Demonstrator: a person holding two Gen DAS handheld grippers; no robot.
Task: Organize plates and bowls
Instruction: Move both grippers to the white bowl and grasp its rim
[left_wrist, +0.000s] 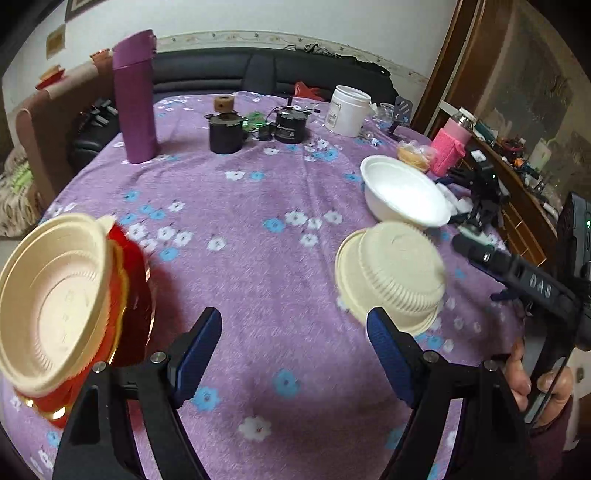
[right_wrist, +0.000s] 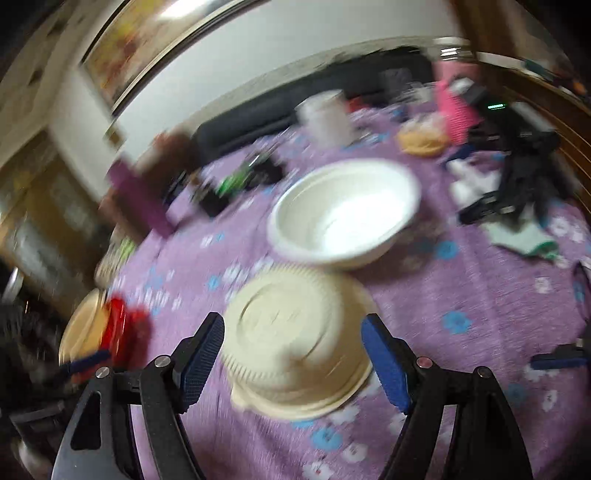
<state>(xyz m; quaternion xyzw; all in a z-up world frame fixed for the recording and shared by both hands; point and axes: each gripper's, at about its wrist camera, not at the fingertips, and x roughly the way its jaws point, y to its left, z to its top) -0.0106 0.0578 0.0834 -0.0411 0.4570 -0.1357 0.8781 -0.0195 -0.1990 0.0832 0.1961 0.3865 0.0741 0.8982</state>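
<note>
While the cream plate (left_wrist: 55, 295) leans on red plates (left_wrist: 129, 295) at the desk's (left_wrist: 258, 206) left edge, both claws hang spread and empty: left claw (left_wrist: 295, 354), then right claw (right_wrist: 293, 354) framing the upturned bowl (right_wrist: 295, 339). Close squarely across its ribbed wall, then nest it beside the white bowl (right_wrist: 343, 214).
</note>
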